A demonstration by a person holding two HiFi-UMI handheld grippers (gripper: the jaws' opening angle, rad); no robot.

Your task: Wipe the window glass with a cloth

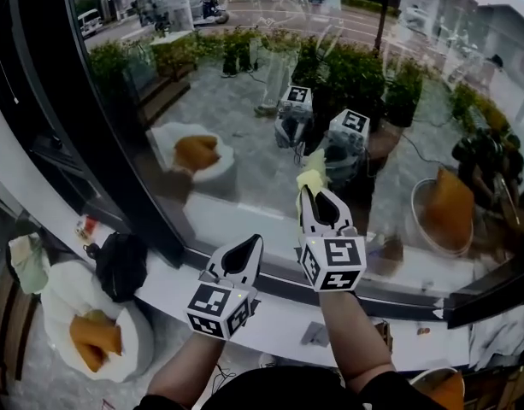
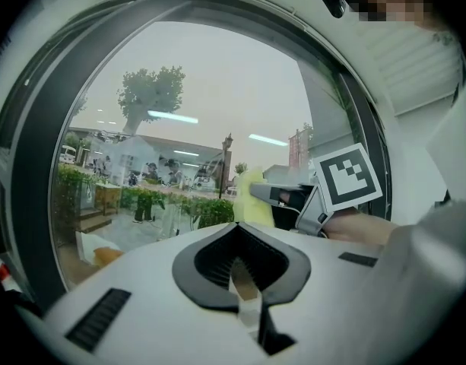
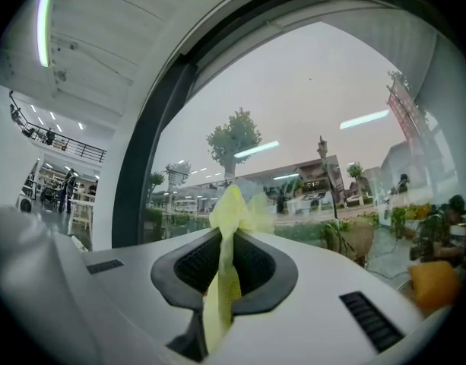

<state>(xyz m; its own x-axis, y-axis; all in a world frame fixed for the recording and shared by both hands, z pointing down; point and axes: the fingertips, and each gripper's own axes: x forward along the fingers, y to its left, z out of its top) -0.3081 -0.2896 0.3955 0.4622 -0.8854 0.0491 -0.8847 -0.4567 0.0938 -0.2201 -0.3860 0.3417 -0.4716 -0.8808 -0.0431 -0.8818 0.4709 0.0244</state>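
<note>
Just cloth point(image 1: 310, 180), glass point(image 1: 244, 126) — black bag point(image 1: 122, 265) leftward.

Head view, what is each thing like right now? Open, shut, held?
right gripper, shut on the yellow cloth.
left gripper, shut, holding nothing.
yellow cloth, bunched, pinched between the right jaws.
window glass, mirrors both grippers; dirt cannot be told.

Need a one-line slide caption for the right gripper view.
Right gripper shut on a yellow cloth, facing the window glass.
</note>
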